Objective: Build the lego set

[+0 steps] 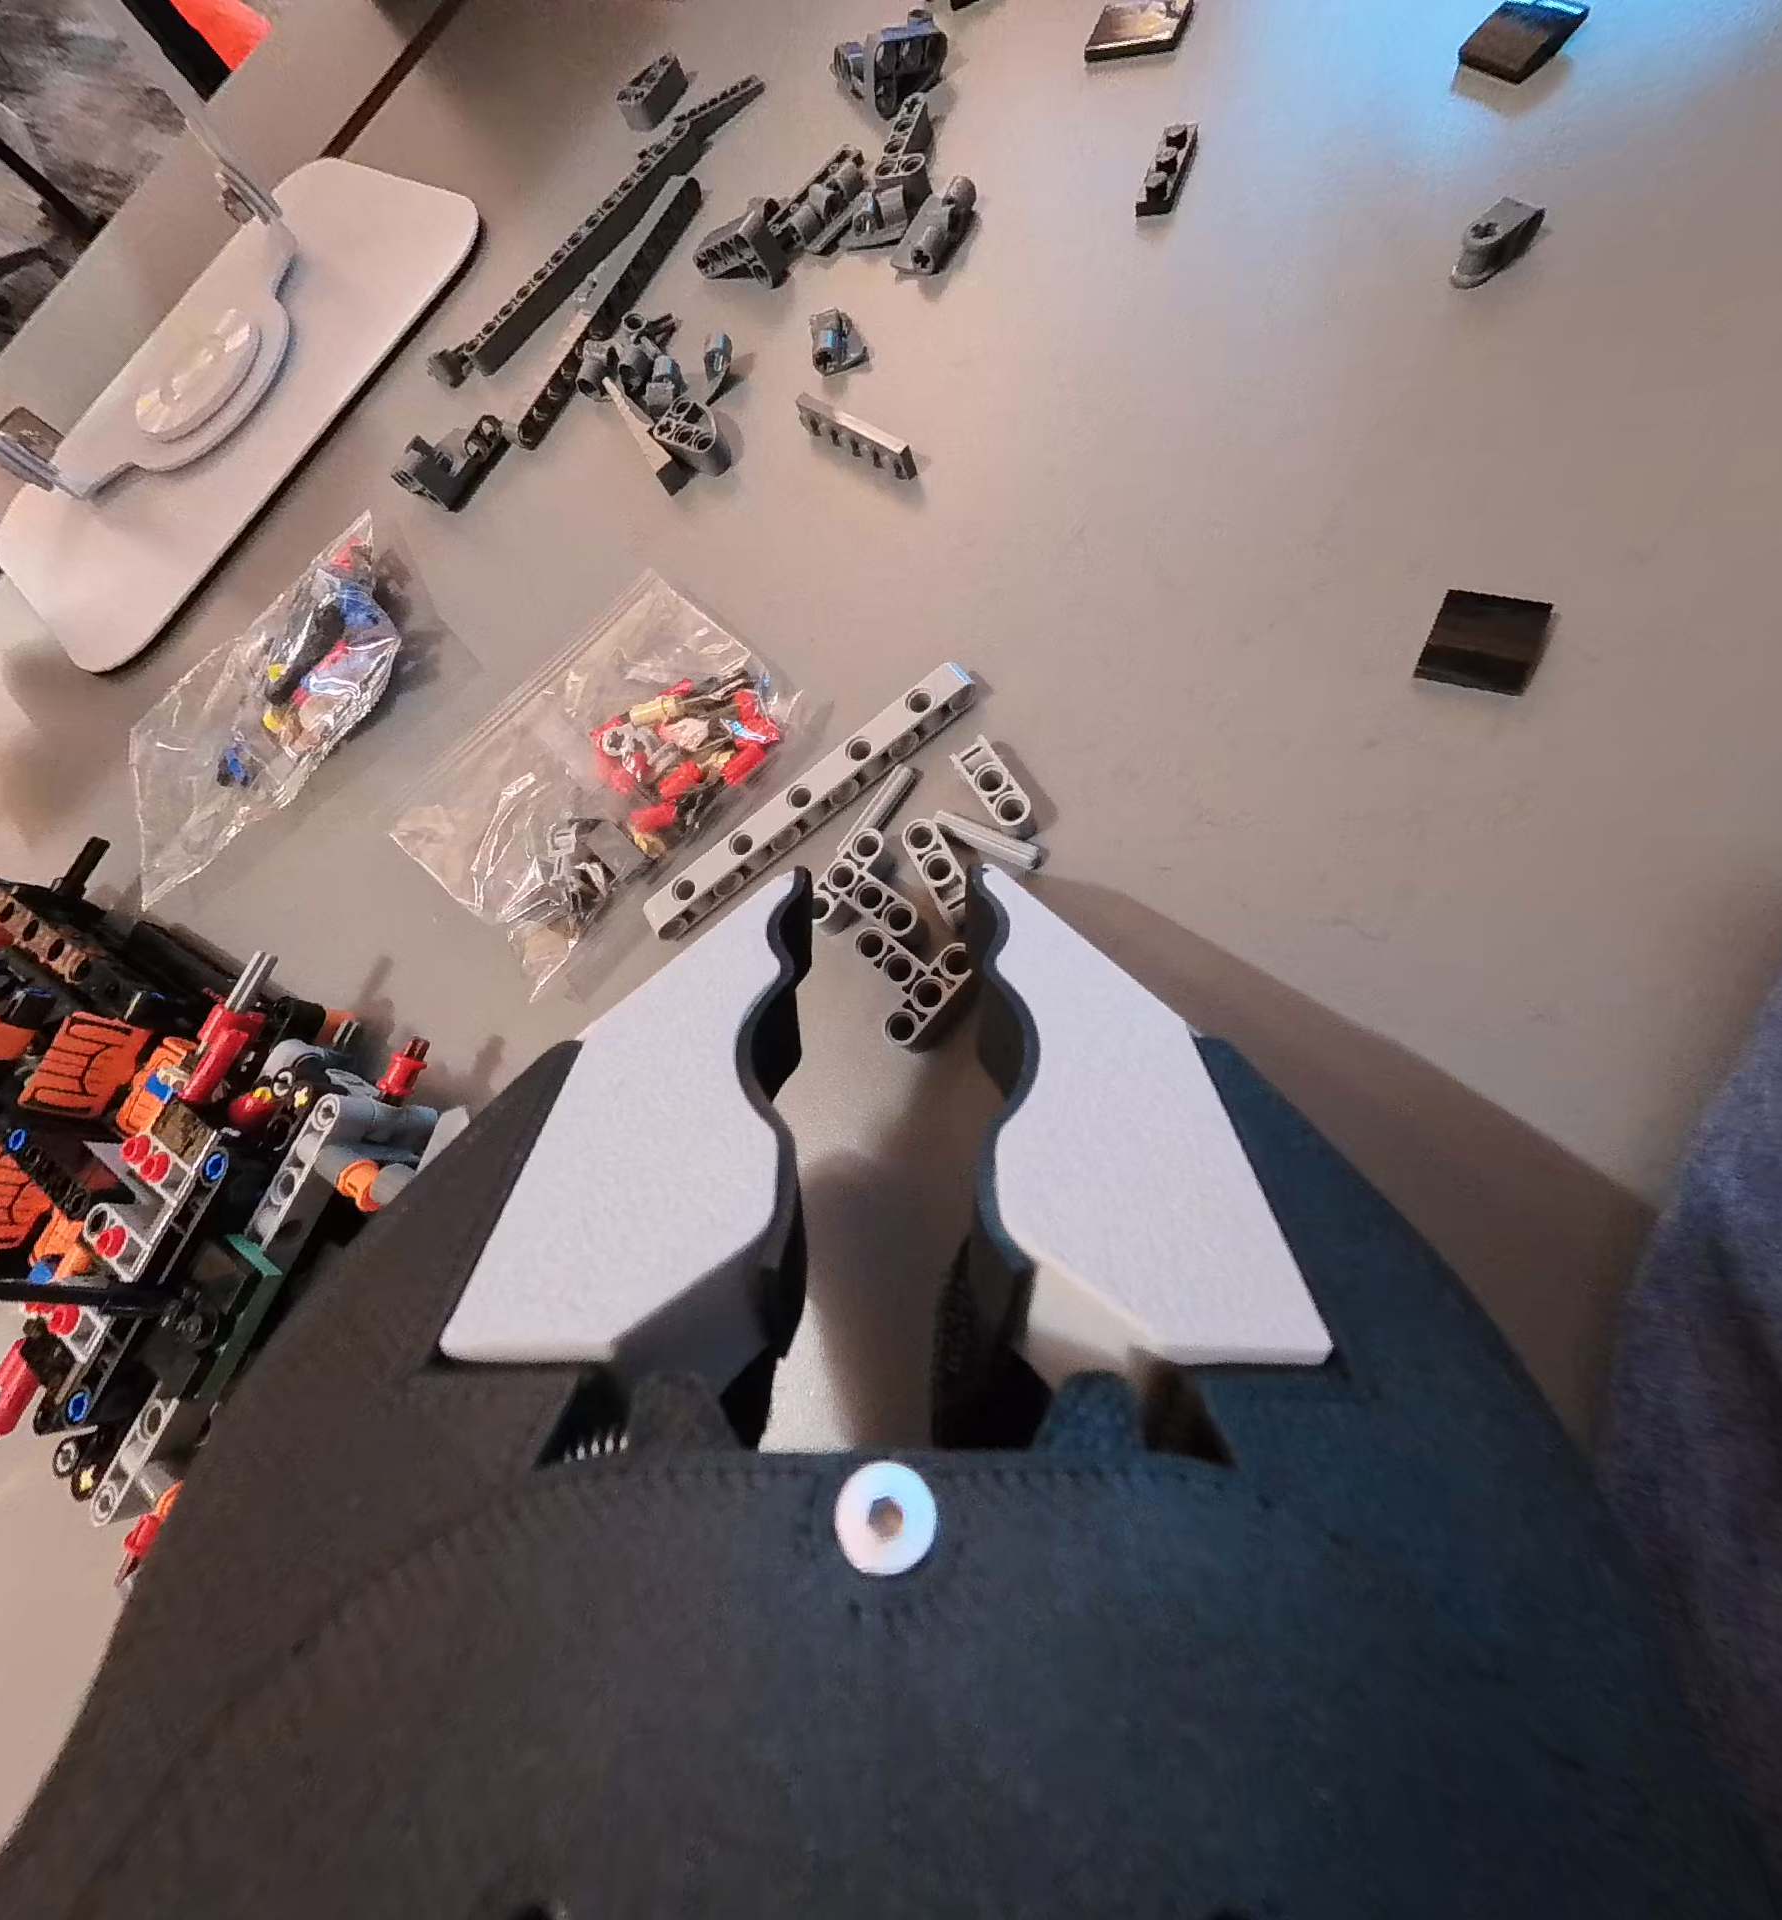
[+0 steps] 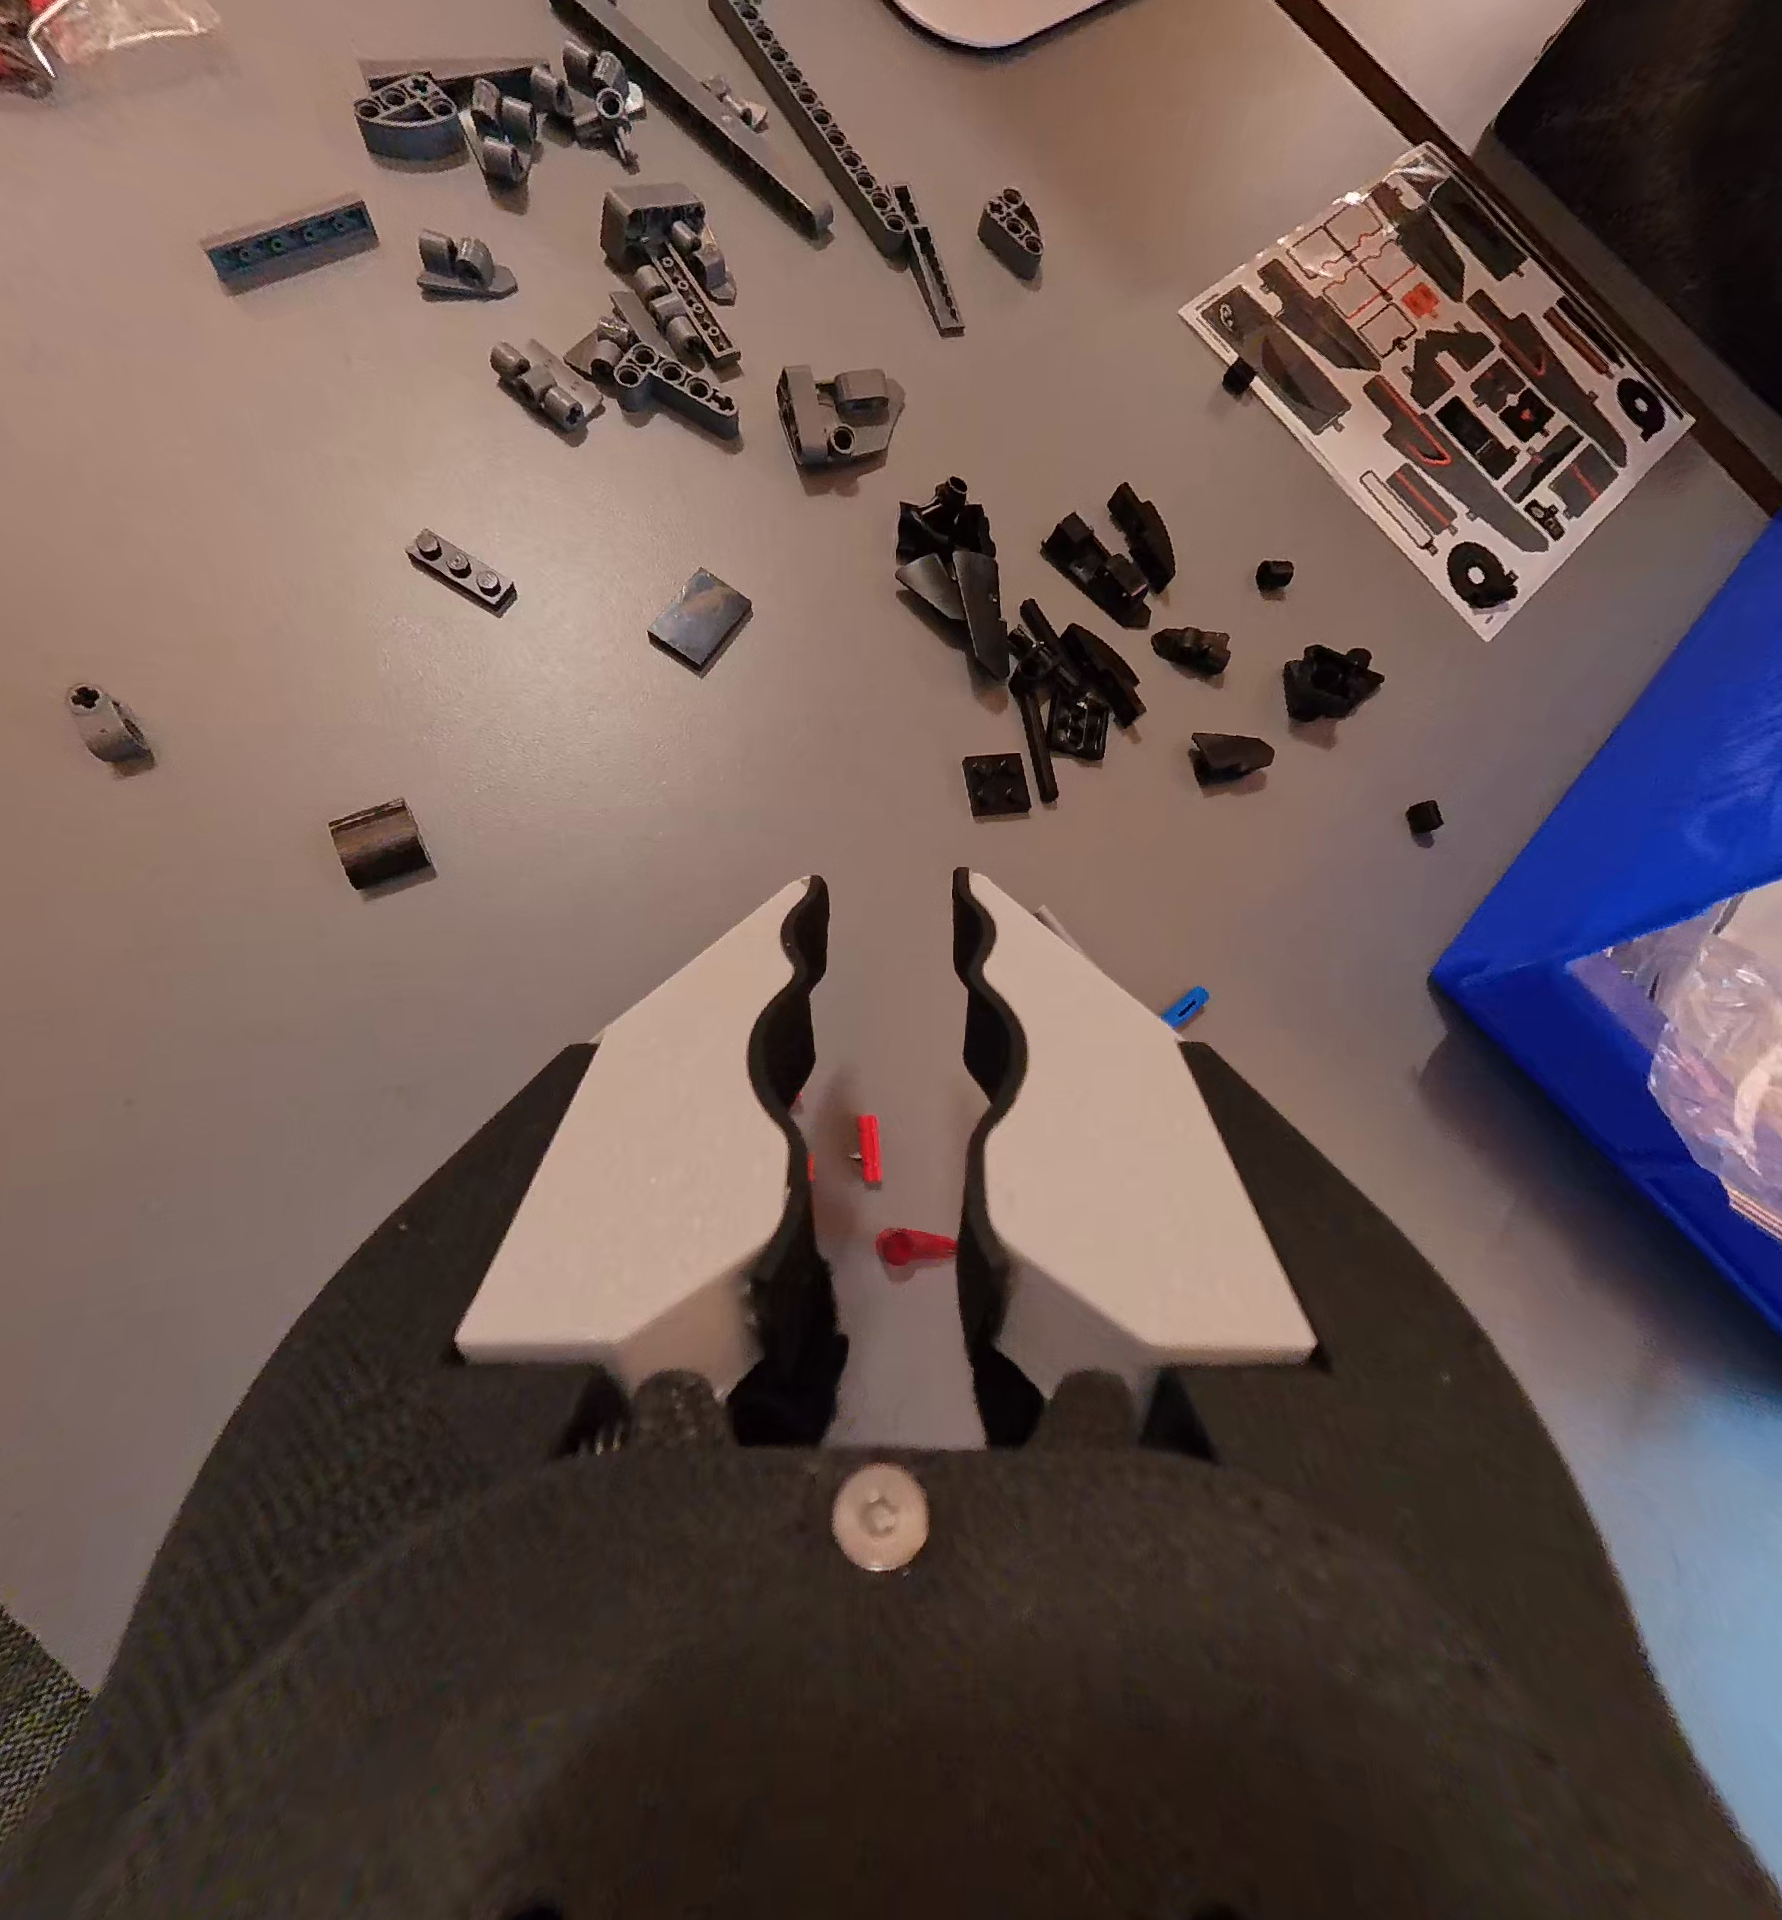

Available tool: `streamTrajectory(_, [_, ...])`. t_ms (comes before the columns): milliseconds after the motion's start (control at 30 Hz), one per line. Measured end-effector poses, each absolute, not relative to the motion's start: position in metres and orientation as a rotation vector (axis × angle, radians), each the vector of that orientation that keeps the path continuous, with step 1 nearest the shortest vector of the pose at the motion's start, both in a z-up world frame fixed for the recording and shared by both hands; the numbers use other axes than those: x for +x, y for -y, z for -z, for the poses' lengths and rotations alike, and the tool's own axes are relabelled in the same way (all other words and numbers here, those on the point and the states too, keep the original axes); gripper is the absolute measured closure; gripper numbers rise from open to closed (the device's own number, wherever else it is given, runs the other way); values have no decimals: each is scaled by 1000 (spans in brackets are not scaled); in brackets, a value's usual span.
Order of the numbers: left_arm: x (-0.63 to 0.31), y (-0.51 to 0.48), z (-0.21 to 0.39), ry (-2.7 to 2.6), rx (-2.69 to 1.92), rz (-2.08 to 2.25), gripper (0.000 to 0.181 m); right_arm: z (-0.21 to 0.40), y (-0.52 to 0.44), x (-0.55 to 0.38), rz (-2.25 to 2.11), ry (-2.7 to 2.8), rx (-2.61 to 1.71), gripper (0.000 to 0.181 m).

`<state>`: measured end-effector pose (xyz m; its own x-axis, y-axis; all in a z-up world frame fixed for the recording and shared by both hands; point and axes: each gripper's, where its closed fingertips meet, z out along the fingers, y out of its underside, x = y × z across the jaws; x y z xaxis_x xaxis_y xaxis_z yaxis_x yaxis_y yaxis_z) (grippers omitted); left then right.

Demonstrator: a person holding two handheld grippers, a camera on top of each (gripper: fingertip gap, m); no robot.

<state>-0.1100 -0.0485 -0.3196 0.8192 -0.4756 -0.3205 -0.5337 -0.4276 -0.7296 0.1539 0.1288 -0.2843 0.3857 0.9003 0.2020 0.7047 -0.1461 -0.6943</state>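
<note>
Left wrist view: left tool [image 1: 889, 891] over the grey bench [image 1: 1230, 499], jaws parted with a clear gap, holding nothing, tips just above a small cluster of light grey beams [image 1: 892, 930]. Long light grey beam [image 1: 814, 800] just left of that cluster. Further left, two clear bags: one with red and grey pins [image 1: 648, 774], one with mixed coloured bits [image 1: 289, 675]. At the near left edge, the half-built model [image 1: 108, 1132], orange, black and grey with red pins. Far centre, a scatter of dark grey parts [image 1: 658, 270]; far left, a pale flat stand [image 1: 243, 395]. To the right, a black square tile [image 1: 1484, 641] alone. Blue-grey fabric [image 1: 1739, 1351] along the near right edge. Right wrist view: right tool [image 2: 889, 883] likewise parted and empty, above bare bench. Between its fingers, lower down, two small red pins [image 2: 869, 1148] lying on the surface; a small blue piece [image 2: 1186, 1005] just right of the right finger. Far right of the tips, a heap of black parts [image 2: 1063, 634]; farther still, a sticker sheet [image 2: 1438, 384]. Blue box [image 2: 1697, 831] at the right edge with clear plastic inside.
</note>
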Motion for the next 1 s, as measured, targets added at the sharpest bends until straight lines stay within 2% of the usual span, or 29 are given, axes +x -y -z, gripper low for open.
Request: streamTrajectory(1000, [-116,43,319,-736,-2078,-134,152,285,-127,157,-333,1376,-1900,162])
